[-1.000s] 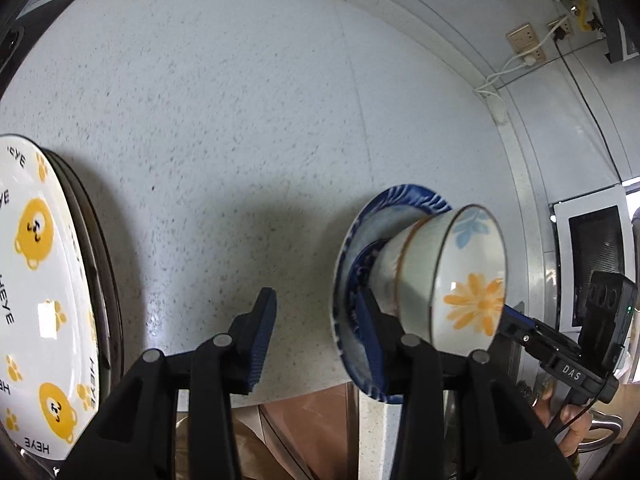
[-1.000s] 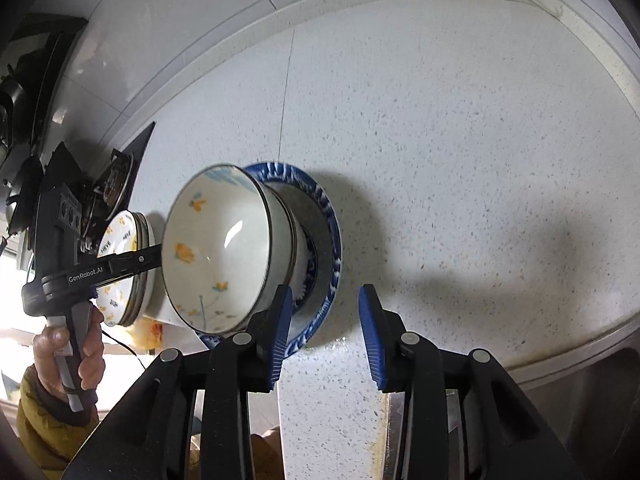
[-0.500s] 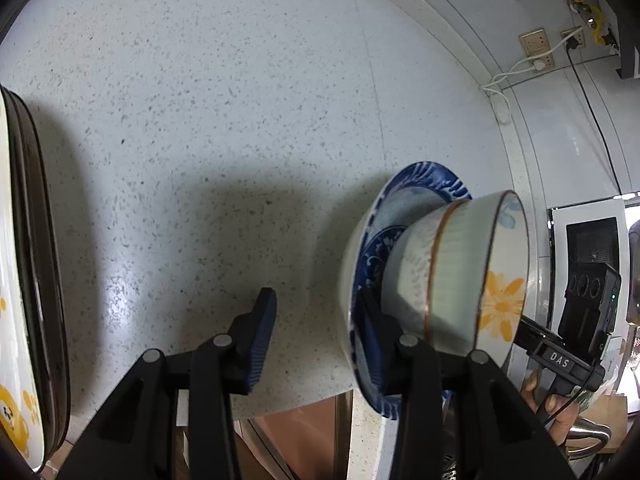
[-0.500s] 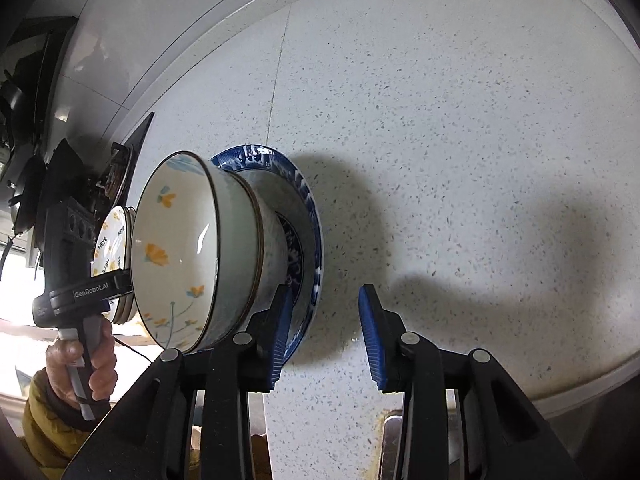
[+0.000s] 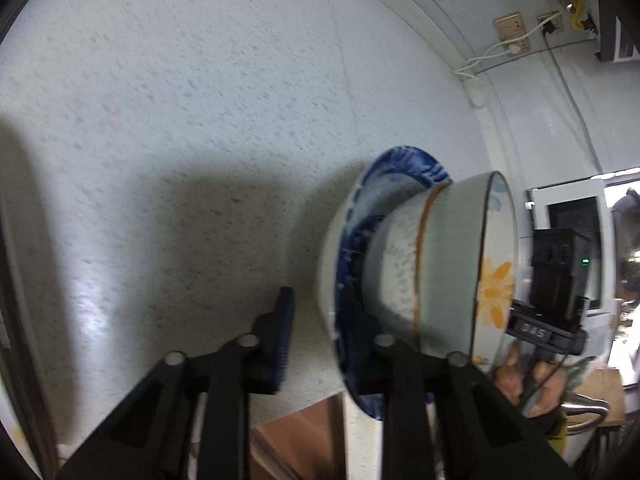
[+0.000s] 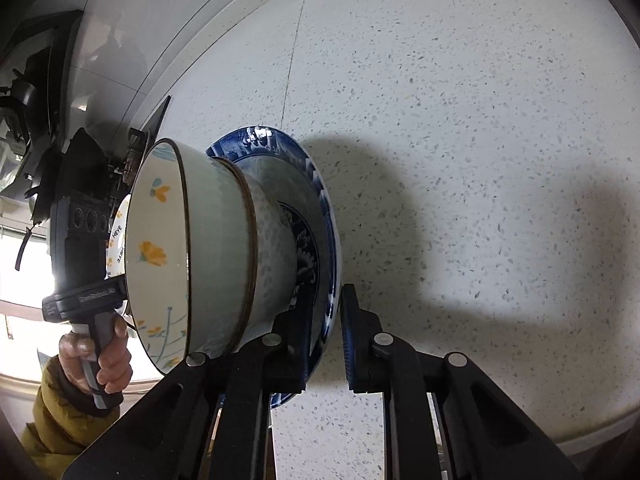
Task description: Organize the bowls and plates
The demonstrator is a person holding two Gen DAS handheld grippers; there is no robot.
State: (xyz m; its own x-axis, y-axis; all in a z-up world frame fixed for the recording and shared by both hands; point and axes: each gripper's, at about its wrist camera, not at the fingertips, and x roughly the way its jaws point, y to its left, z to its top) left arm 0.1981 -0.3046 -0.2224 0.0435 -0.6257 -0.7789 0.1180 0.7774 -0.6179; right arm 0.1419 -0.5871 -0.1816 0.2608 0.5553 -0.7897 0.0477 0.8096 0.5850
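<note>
A blue-patterned plate (image 5: 400,168) (image 6: 260,136) carries two nested bowls: a speckled bowl (image 5: 396,272) (image 6: 272,248) and, inside it, a white bowl with orange flowers (image 5: 452,260) (image 6: 160,240). My left gripper (image 5: 318,304) straddles the plate's rim and its jaws are closing. A strip of counter still shows between the left pad and the rim, and this view is blurred. From the opposite side, my right gripper (image 6: 328,296) is closing too, with its pads meeting the rim. Each view also shows the other gripper held in a hand.
Speckled white counter (image 5: 200,120) lies all around the plate. A plate printed HEYE (image 6: 118,232) shows behind the bowls, with a dark hob (image 6: 152,128) at the wall. Wall sockets with a cable (image 5: 512,28) sit at the back. The counter's front edge (image 6: 580,428) runs close by.
Both grippers came closer to the plate and narrowed their jaws around its rim. The stack of bear-print plates slid out of the left wrist view.
</note>
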